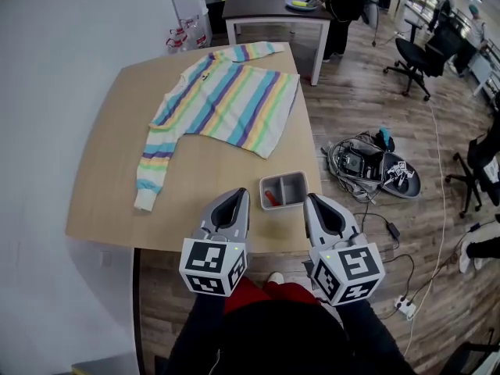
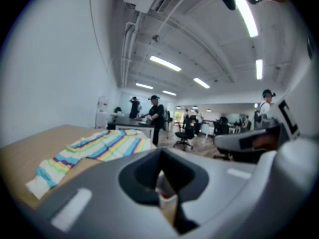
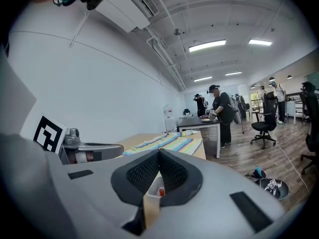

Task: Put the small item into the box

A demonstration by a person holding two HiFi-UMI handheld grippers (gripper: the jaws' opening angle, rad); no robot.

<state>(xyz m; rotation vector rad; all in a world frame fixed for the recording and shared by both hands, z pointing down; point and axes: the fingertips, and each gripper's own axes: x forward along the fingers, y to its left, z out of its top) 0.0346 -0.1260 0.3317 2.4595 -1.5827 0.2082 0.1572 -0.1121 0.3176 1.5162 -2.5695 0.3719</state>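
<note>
A small grey box stands near the front edge of the wooden table. A small red item lies inside it, at its left side. My left gripper is just left of the box and my right gripper just right of it. Both hover at the table's front edge, each shut with nothing held. In the left gripper view the box shows through the slit between the jaws. The right gripper view shows the red item in the box the same way.
A striped sweater lies spread over the far half of the table. Behind it a dark table has a person working at it. Cables and gear lie on the wood floor to the right, with office chairs beyond.
</note>
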